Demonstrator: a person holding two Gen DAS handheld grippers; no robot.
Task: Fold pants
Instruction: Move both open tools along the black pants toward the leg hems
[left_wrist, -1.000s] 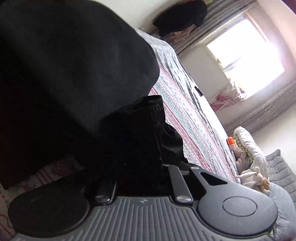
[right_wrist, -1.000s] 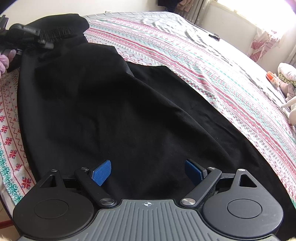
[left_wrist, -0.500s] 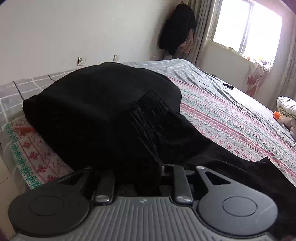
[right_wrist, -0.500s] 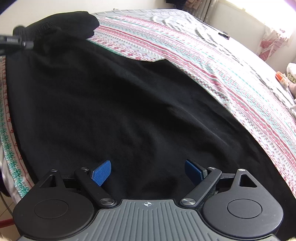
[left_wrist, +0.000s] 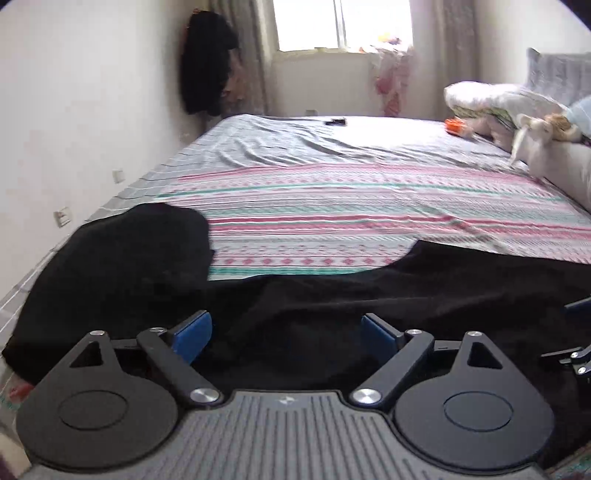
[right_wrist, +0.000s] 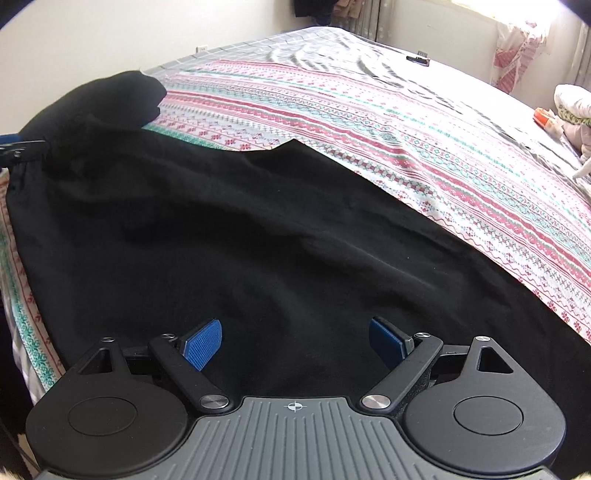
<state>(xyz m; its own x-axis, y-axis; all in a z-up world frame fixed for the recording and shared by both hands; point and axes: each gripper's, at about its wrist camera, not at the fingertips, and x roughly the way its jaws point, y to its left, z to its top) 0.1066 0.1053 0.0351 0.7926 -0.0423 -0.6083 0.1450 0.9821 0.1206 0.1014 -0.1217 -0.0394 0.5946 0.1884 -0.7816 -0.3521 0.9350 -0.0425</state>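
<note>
We are opening left tool (left_wrist: 286, 334), just releasing black fabric pants (right_wrist: 240, 236) onto striped bed (right_wrist: 424, 147); right tool (right_wrist: 295, 341) gaping empty; fold laid.

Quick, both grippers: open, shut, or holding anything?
Left gripper: jaws opening wide, nothing gripped, above the pants.
Right gripper: open, holding nothing, over the pants.

- One pair of black pants (right_wrist: 258, 229) is seen.
- One patterned bedspread (right_wrist: 424, 147) is seen.
- Two grippers are counted: left gripper (left_wrist: 286, 334), right gripper (right_wrist: 295, 341).
- One orange object (left_wrist: 455, 125) is seen.
- One window (left_wrist: 343, 22) is seen.
</note>
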